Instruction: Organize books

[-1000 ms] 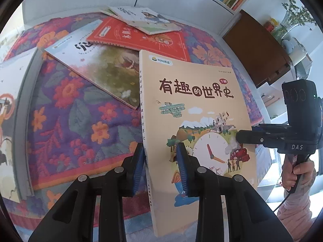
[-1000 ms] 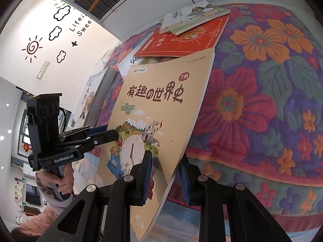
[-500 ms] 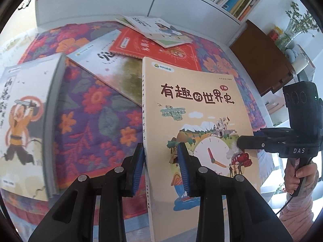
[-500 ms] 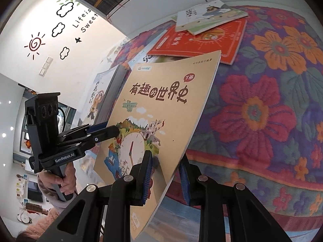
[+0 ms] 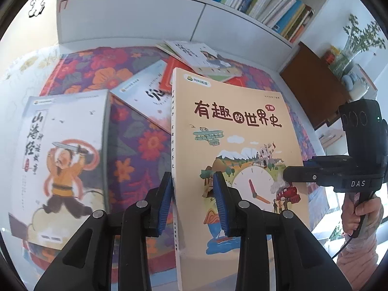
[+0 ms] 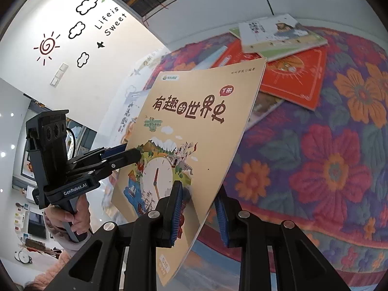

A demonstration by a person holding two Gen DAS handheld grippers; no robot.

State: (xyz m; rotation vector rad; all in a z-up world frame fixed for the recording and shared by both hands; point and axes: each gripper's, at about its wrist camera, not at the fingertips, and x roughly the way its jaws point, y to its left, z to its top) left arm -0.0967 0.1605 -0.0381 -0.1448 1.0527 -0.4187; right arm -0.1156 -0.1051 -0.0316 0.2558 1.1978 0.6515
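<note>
Floral tablecloth [image 5: 135,150] | both grippers [image 5: 191,201] [image 6: 198,211] clamped on tan book [image 5: 232,145] | thin cover might bend, slip

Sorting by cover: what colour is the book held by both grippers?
Tan-yellow book, clearest in left wrist view.

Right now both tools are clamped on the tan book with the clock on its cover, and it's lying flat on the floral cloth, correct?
Not flat. Both the left tool and right tool are clamped on the tan book, but the right wrist view shows it lifted and tilted above the floral cloth.
</note>
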